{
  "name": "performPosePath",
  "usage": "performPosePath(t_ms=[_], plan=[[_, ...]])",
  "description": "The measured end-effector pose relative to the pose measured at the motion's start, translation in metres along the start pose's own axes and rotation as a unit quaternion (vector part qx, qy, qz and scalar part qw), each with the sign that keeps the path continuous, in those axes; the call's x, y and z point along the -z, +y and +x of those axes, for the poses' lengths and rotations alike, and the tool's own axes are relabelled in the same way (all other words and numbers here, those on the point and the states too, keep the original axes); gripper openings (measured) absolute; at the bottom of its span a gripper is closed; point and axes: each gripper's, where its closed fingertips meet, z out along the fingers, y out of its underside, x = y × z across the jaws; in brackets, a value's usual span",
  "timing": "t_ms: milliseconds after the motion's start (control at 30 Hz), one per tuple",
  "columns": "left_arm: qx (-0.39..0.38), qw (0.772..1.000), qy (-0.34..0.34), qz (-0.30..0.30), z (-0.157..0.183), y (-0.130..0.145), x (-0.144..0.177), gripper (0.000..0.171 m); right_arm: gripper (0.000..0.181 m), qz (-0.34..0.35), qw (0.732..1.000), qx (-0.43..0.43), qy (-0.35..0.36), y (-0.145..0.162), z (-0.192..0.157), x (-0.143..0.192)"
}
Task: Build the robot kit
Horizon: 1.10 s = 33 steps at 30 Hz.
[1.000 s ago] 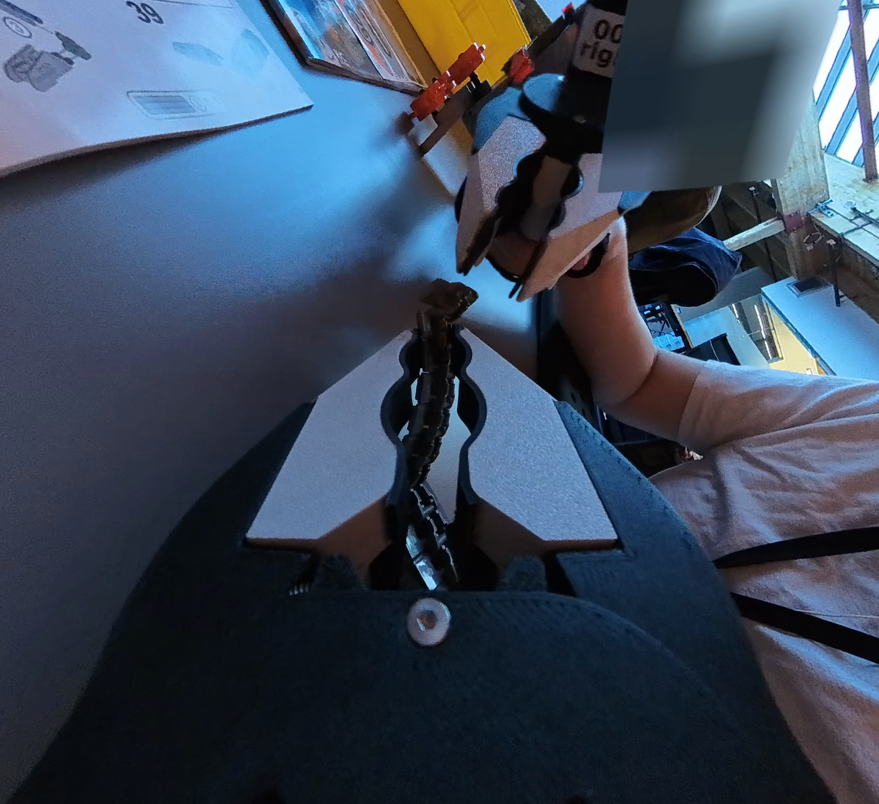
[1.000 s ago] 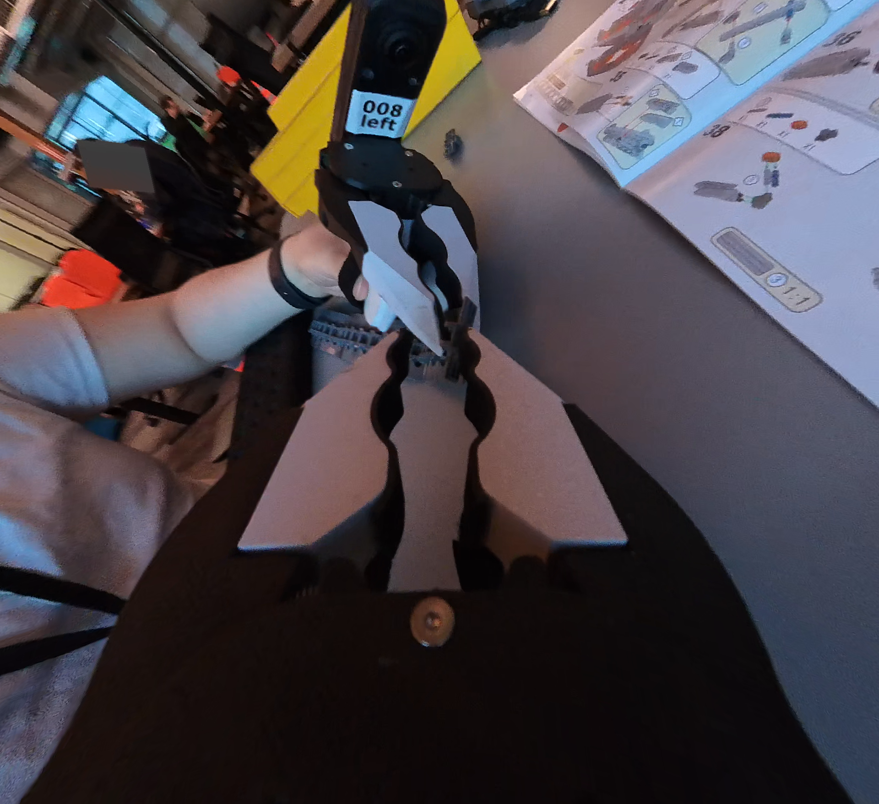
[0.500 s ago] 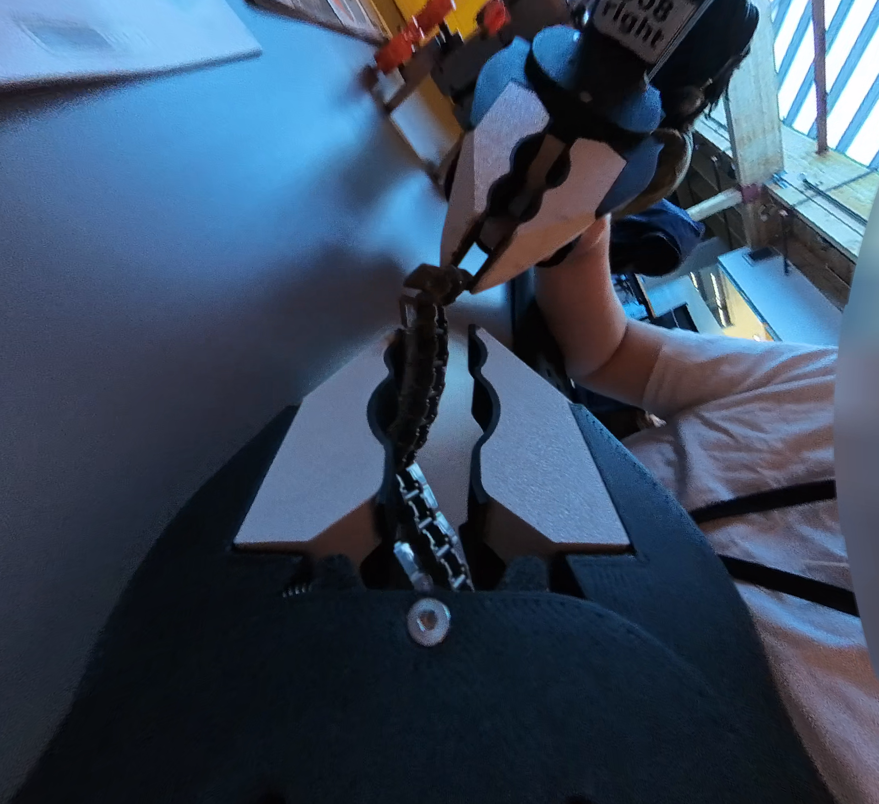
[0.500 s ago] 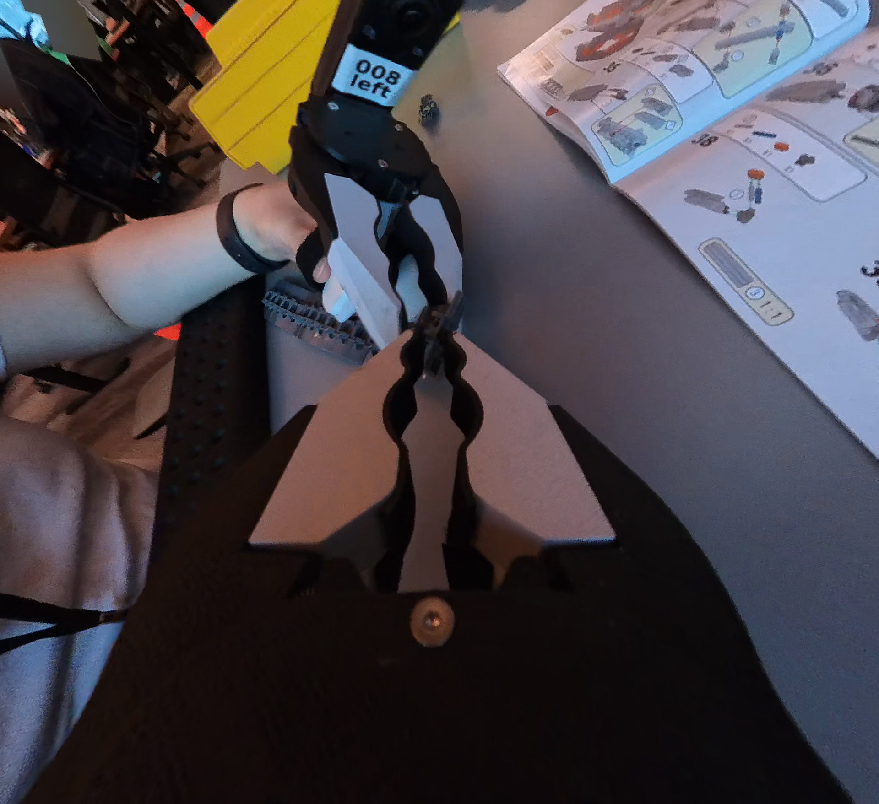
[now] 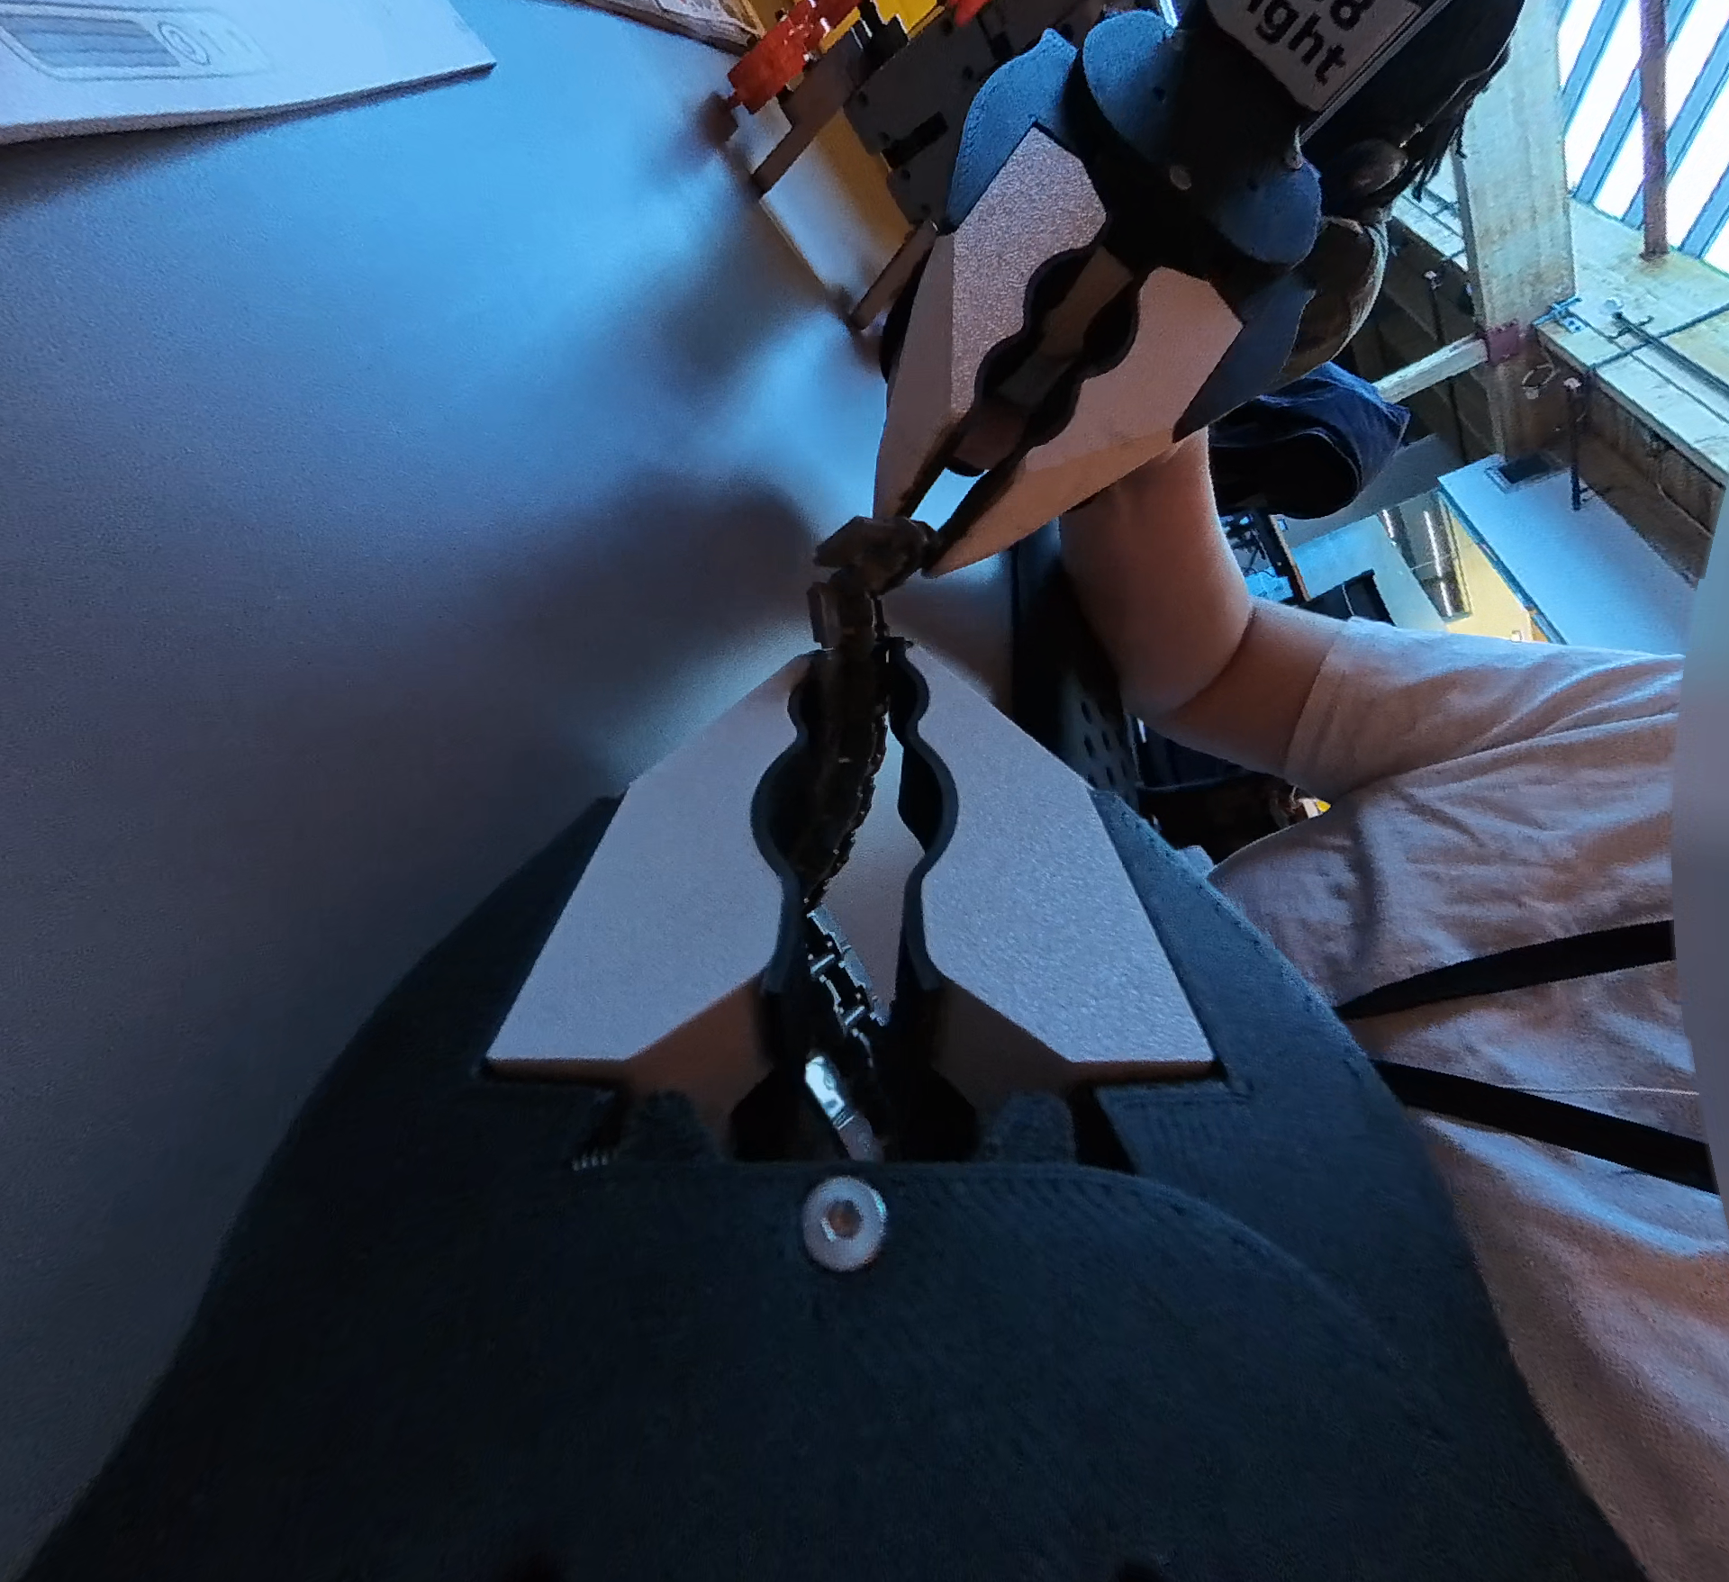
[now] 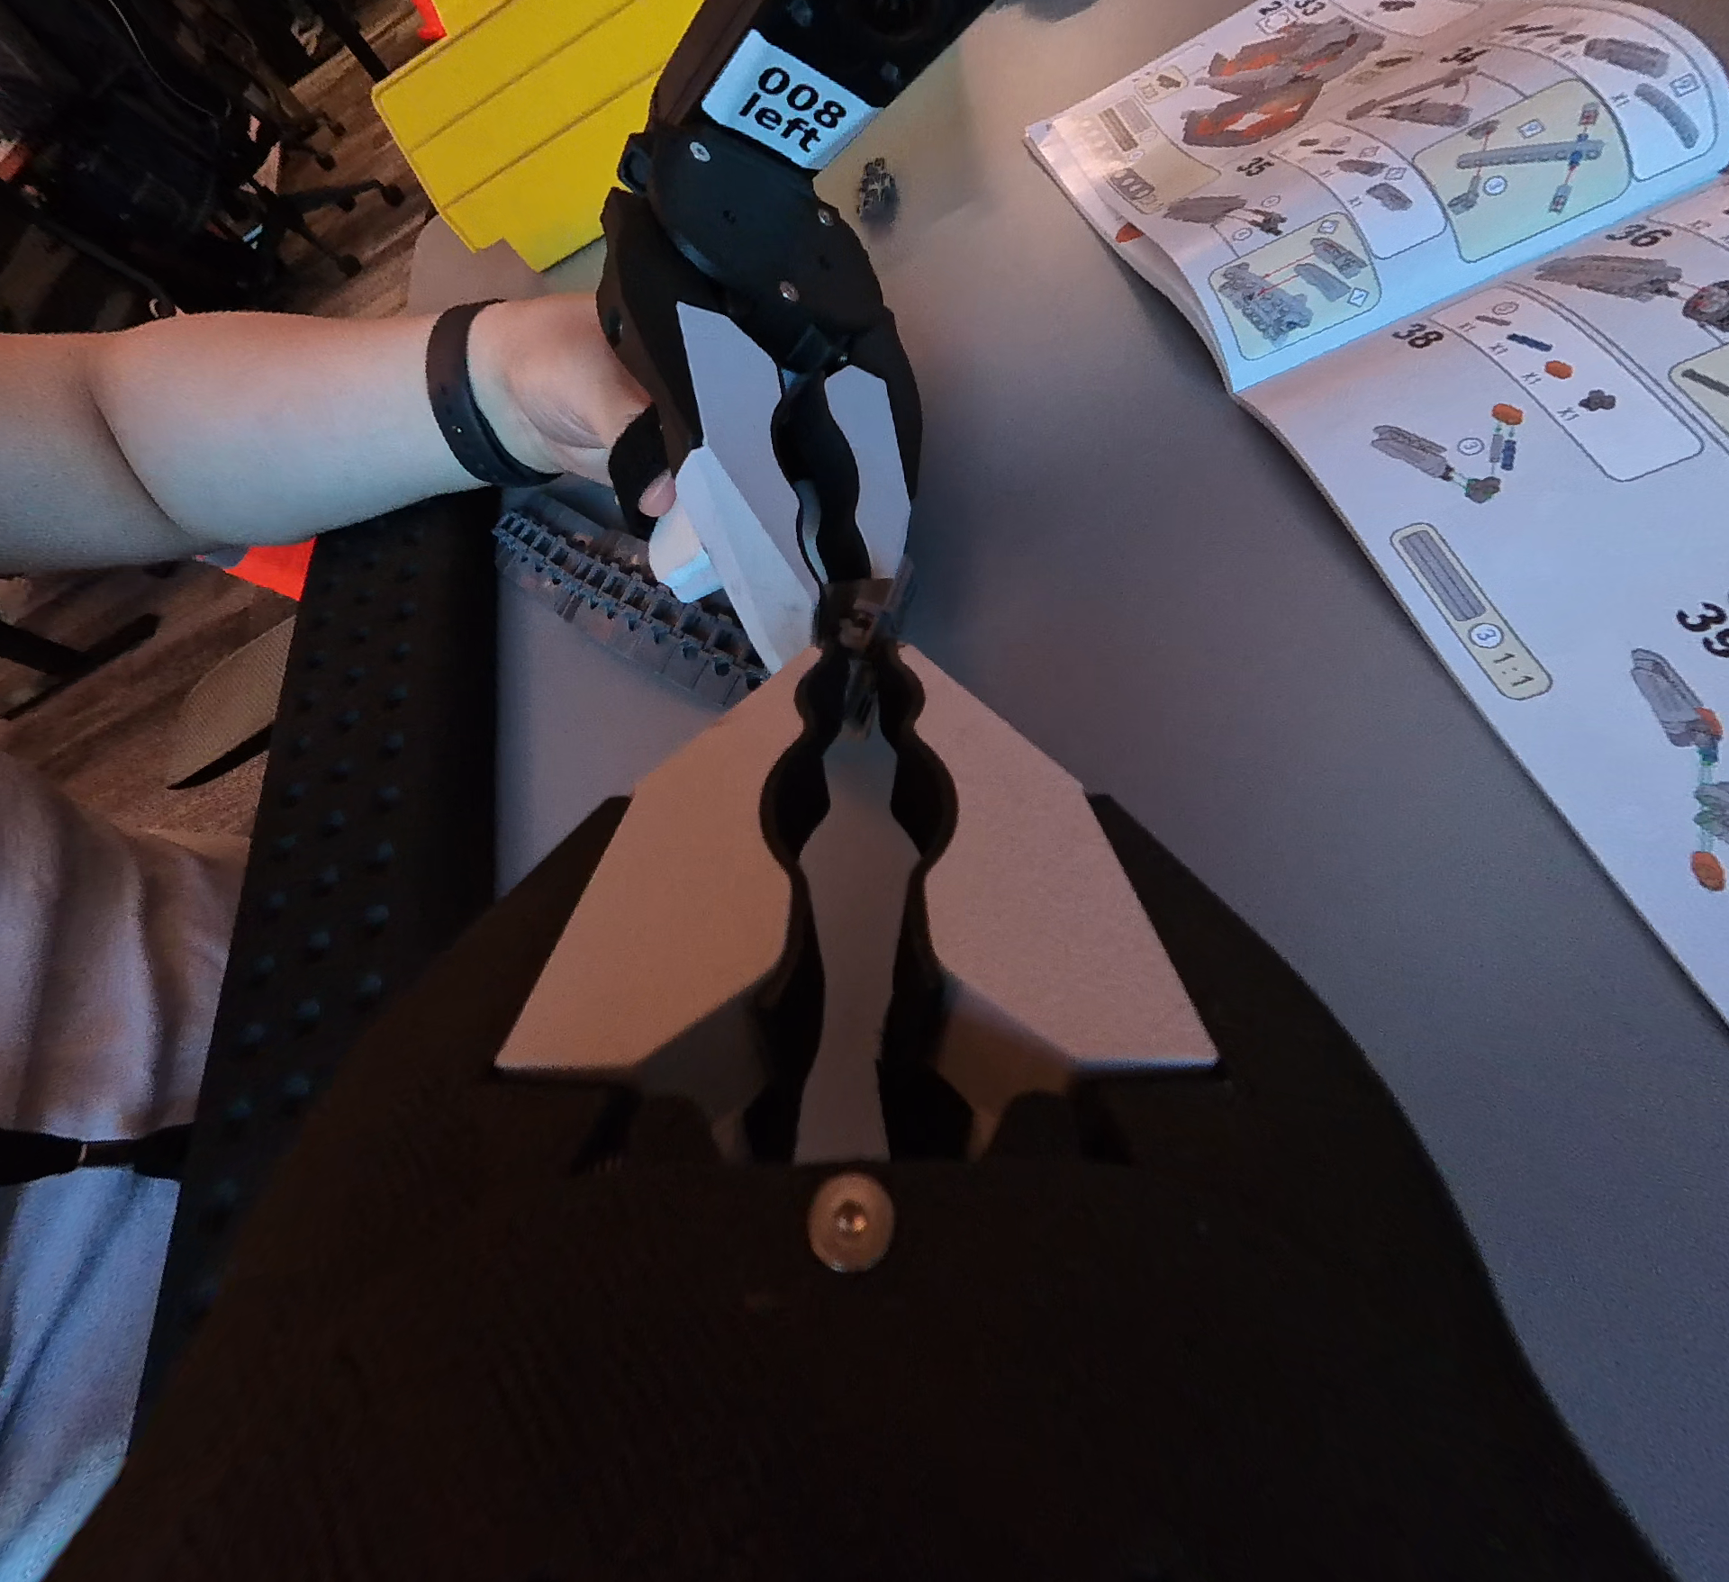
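My left gripper (image 5: 851, 658) is shut on a dark chain of small track links (image 5: 837, 779) that runs back between its fingers and pokes out past the tips. My right gripper (image 5: 912, 541) comes in from the upper right, tip to tip with the left, and is shut on the chain's end link (image 5: 870, 550). In the right wrist view my right gripper (image 6: 856, 662) pinches that dark link (image 6: 865, 606) just below the tips of the left gripper (image 6: 847, 588). Both are held just above the grey table (image 6: 1169, 695).
An open instruction booklet (image 6: 1497, 414) lies at the right. A yellow bin (image 6: 561, 87) stands behind. A longer track strip (image 6: 636, 602) lies by the black studded table edge (image 6: 355, 695). A grey and orange model (image 5: 889, 68) and a small dark part (image 6: 878, 182) are farther off. Less than 4 cm separates the two grippers' tips.
The right gripper has come down from a gap above the chain's end to meet it and now pinches the end link. The left gripper has kept its hold on the chain.
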Motion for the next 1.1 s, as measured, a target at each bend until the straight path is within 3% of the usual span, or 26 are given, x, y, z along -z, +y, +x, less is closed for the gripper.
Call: performPosePath(t_ms=[600, 967, 1100], plan=[[-0.038, 0.998, -0.037, 0.014, -0.002, -0.001, 0.002, 0.006, 0.007, -0.03, 0.999, 0.034, 0.028, 0.01, 0.0, -0.008], [-0.011, 0.999, -0.026, 0.016, -0.005, -0.004, 0.0, 0.011, 0.008, 0.012, 1.0, -0.003, -0.008, 0.002, 0.005, -0.002], [0.016, 0.999, -0.032, 0.022, -0.011, -0.005, 0.002, 0.013, 0.023, 0.051, 0.998, -0.029, -0.015, -0.011, 0.006, 0.004]])
